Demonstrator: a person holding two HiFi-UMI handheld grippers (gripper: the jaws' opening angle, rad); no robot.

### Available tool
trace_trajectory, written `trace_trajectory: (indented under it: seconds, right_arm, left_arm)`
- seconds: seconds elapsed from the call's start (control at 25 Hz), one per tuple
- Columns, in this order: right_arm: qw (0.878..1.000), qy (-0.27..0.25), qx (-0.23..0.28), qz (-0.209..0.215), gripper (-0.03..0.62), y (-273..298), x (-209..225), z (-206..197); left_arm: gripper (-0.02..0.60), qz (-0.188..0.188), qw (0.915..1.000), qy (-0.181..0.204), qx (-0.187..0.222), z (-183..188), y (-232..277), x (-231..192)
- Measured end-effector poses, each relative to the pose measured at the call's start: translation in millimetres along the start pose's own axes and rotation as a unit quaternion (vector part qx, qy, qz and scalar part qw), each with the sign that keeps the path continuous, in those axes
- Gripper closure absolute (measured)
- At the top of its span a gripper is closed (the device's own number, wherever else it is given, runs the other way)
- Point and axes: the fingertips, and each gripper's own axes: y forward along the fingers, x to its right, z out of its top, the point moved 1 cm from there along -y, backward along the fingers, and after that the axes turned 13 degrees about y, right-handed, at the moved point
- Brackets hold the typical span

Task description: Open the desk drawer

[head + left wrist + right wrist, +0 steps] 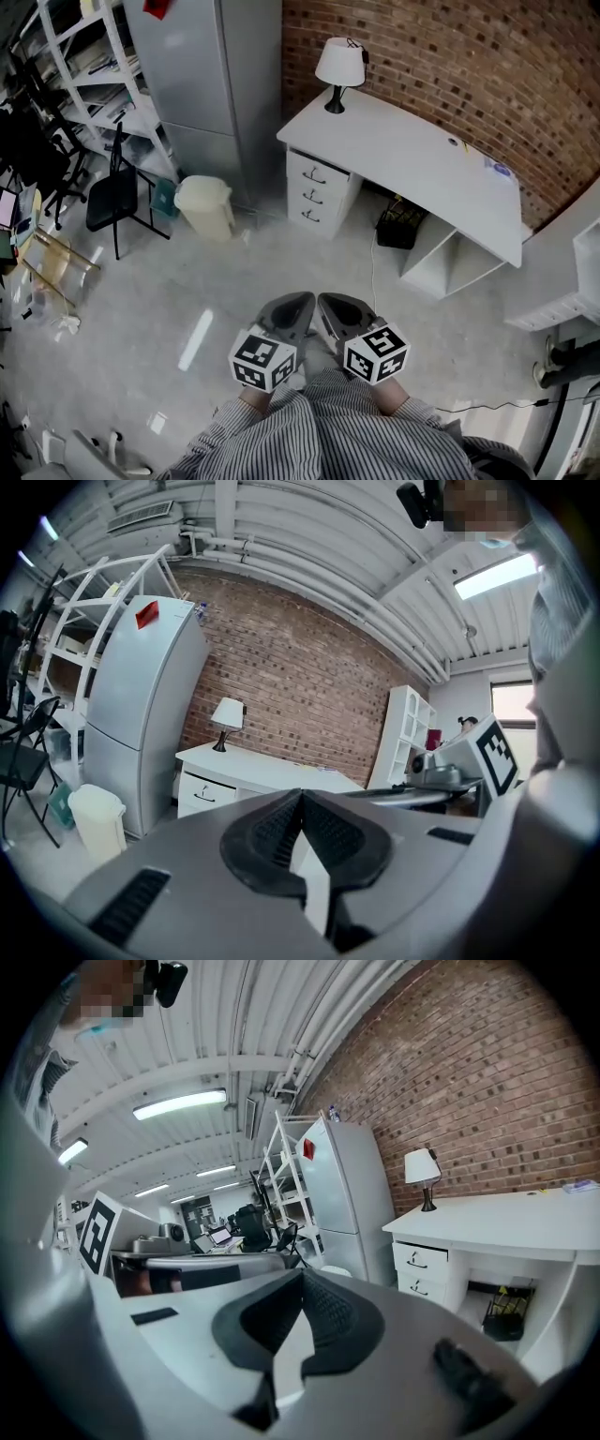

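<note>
A white desk (412, 155) stands against the brick wall. Its drawer stack (314, 195) of three drawers with dark handles sits under the desk's left end, also seen in the left gripper view (208, 792) and right gripper view (422, 1274). The top drawer (317, 174) looks slightly pulled out. My left gripper (298, 302) and right gripper (332, 305) are held side by side in front of me, well short of the desk. Both are shut with nothing between the pads, as the left gripper (301, 797) and right gripper (302, 1277) views show.
A white table lamp (338, 67) stands on the desk's left corner. A grey fridge (211, 80) is left of the desk, with a cream bin (205, 206) before it. A black folding chair (116, 192) and shelving (89, 66) stand at the left. A black basket (400, 225) sits under the desk.
</note>
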Motion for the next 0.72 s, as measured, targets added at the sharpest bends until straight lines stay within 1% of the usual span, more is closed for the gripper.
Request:
trace_trajectory:
  seconds: [0.16,0.28,0.44,0.56,0.72]
  right_arm:
    - [1.0,-0.004,-0.01,0.012,0.579,32,13,10]
    - [1.0,-0.011,-0.008,0.014,0.579,55,30,29]
    - [1.0,-0.019,-0.006,0.022,0.579,94,63,68]
    - [0.999,-0.027,-0.002,0.027,0.579,121,87,103]
    - [0.999,-0.032,0.004,0.042,0.579,160,116,149]
  left_arm:
    - [0.572,0.016,0.9998,-0.006,0.004,2,18,-35]
    - [0.572,0.025,0.9997,0.002,0.007,9,41,-62]
    - [0.572,0.033,0.9994,0.005,0.01,22,87,-101]
    - [0.572,0.037,0.9992,0.008,0.011,38,119,-130]
    - [0.572,0.056,0.9981,0.018,0.02,63,157,-170]
